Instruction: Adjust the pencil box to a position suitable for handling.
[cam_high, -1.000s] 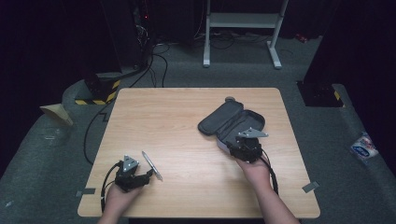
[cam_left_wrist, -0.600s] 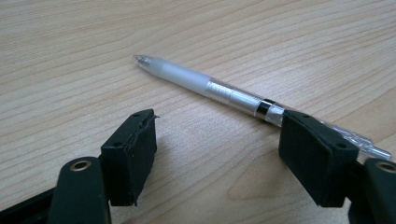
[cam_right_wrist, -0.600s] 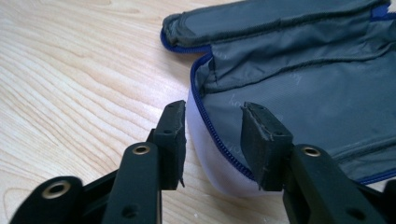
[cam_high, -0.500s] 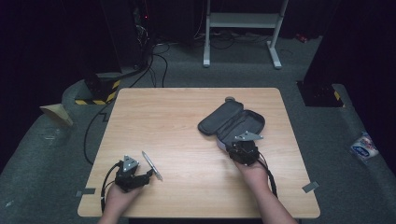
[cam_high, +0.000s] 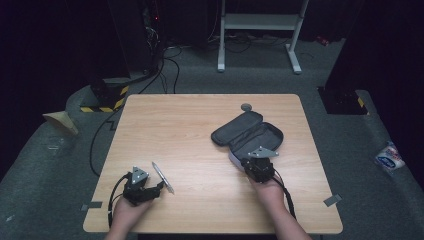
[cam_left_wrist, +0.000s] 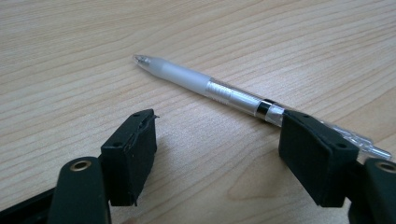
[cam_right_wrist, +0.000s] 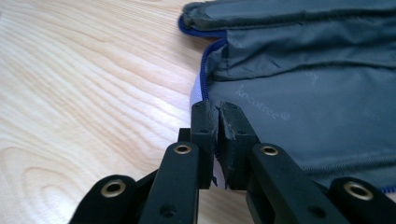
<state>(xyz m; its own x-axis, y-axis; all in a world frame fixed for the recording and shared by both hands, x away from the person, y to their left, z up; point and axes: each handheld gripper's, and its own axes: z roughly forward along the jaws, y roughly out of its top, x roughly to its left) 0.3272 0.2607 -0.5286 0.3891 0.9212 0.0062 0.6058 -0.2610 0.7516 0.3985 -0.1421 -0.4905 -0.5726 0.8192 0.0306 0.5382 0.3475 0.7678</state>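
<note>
A clear pen (cam_high: 162, 176) (cam_left_wrist: 224, 93) lies flat on the wooden table near its front left. My left gripper (cam_high: 158, 188) (cam_left_wrist: 217, 135) is open and low over the table. The pen's rear end passes just behind the right-hand jaw, and its tip points away. A dark grey pencil case (cam_high: 247, 134) (cam_right_wrist: 303, 84) with a blue zipper lies unzipped at the right middle. My right gripper (cam_high: 251, 163) (cam_right_wrist: 217, 112) is shut on the case's near zipper edge.
A small round grey object (cam_high: 246, 106) sits on the table just beyond the case. The table's front edge (cam_high: 210, 231) is close behind both hands. Bare wood lies between the pen and the case.
The right hand and its gripper have drawn back slightly toward the person at the case's near edge. The left gripper and the pen have stayed where they were.
</note>
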